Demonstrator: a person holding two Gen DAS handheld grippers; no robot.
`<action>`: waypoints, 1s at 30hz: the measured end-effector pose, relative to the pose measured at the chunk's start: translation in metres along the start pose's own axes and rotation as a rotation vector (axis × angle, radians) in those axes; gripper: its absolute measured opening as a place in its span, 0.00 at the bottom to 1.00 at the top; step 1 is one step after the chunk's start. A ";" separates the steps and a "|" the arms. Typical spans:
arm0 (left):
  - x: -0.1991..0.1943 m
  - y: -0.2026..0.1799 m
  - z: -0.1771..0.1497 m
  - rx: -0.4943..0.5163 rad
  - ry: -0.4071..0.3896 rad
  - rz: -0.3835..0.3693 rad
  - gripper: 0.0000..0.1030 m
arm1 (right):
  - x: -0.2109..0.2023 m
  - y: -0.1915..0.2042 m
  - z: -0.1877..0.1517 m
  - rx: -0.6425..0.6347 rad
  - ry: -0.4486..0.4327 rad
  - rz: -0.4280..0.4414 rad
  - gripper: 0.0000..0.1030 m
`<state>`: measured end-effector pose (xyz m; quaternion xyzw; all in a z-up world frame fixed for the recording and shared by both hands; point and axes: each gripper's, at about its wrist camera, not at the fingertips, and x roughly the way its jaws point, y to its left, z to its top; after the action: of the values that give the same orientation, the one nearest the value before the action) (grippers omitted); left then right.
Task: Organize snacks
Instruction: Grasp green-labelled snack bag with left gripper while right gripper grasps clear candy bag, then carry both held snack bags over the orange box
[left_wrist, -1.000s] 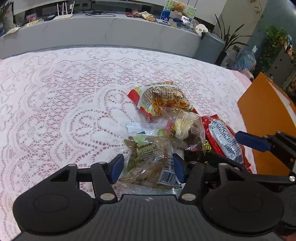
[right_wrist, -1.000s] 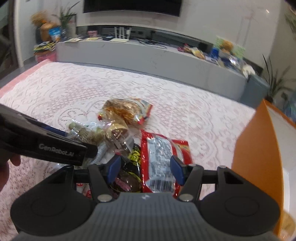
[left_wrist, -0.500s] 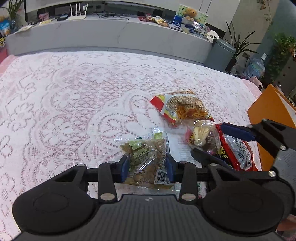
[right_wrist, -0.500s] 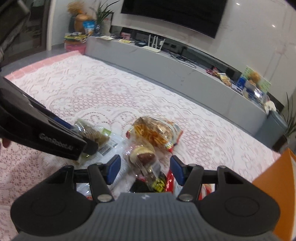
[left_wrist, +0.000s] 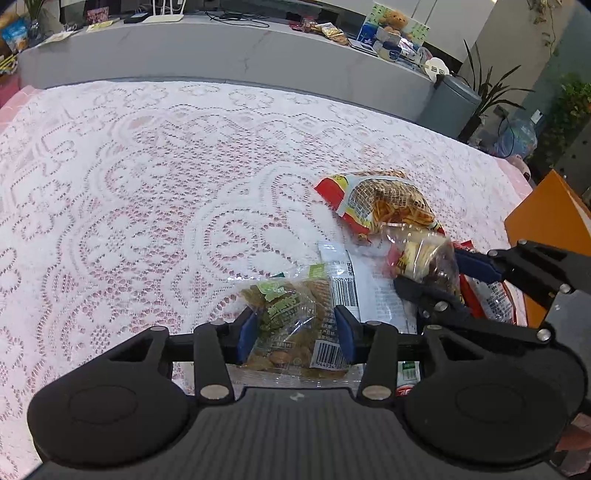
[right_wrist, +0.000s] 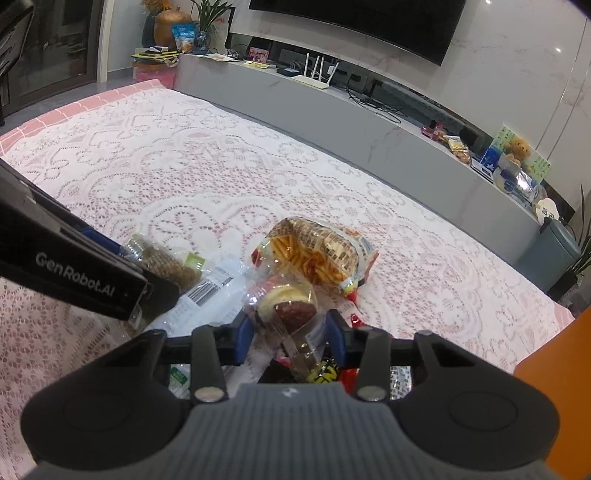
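Since 0.5 s ago the left gripper (left_wrist: 295, 326) has drawn its green bag (left_wrist: 291, 325) a little further left of the pile, and the right gripper (right_wrist: 290, 332) has closed in on the cake bag (right_wrist: 286, 308), which was loosely between wide fingers before.

The green bag sits between the left gripper's 2 blue pads, which press its sides; the grip looks firm. The cake bag sits between the right gripper's pads, pinched at both sides and raised off the cloth (left_wrist: 147, 184).

The left view shows the right gripper from the side, its fingers (left_wrist: 476, 260) clamping the cake bag above a red packet (left_wrist: 495, 299), with an orange box (left_wrist: 546, 218) at the far right. The right view shows the left gripper (right_wrist: 122, 258) only as a black bar across the left edge, hiding part of the green bag (right_wrist: 162, 260). It also shows a black-and-yellow wrapper (right_wrist: 325, 373) under the fingers.

The green bag is clear plastic with brown pieces, a green label and a barcode. The cake bag is clear, holding a round cake with a pale top and dark brown base. Behind both lies a red-edged bag of fries (left_wrist: 384, 201), and a flat white packet (left_wrist: 354, 280) rests between the 2 grippers.
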<state>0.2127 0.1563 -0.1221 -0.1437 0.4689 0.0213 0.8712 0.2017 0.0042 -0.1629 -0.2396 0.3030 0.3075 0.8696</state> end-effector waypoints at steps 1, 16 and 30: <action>0.000 -0.001 0.000 0.002 0.001 0.001 0.52 | -0.002 -0.001 0.000 0.005 -0.007 0.004 0.36; -0.018 -0.011 -0.004 0.044 -0.041 0.011 0.43 | -0.053 -0.009 -0.001 0.116 0.001 0.046 0.33; -0.086 -0.057 -0.014 0.106 -0.078 -0.065 0.43 | -0.134 -0.026 -0.016 0.169 -0.023 0.043 0.33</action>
<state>0.1631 0.1060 -0.0452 -0.1116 0.4299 -0.0262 0.8955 0.1290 -0.0760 -0.0776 -0.1553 0.3229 0.3021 0.8834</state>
